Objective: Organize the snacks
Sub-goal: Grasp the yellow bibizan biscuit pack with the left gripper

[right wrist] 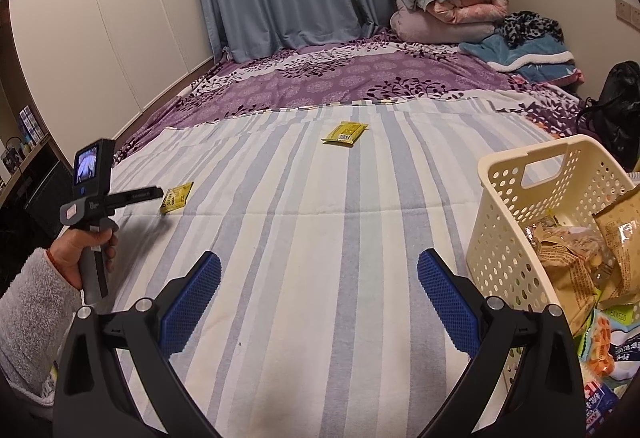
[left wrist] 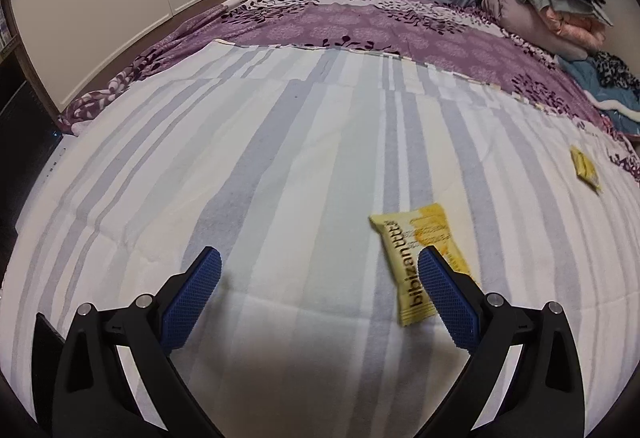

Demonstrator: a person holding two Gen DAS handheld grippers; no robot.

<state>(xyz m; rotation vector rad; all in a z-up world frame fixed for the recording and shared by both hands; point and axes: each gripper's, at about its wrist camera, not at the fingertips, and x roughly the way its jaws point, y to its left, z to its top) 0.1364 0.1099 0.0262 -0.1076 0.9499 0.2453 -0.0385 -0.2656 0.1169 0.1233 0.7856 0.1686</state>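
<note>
"bibizan" on the yellow snack packet; "SEAWEED" on a basket packet.

two yellow packets flat; basket holds snacks.

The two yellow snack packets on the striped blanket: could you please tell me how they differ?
The near packet lies beside the left gripper, lettered face up; the far packet lies alone toward the purple bedspread, barcode up. In the right wrist view the near packet sits at the left gripper's fingertips. Both are yellow, flat, and outside the basket.
</note>
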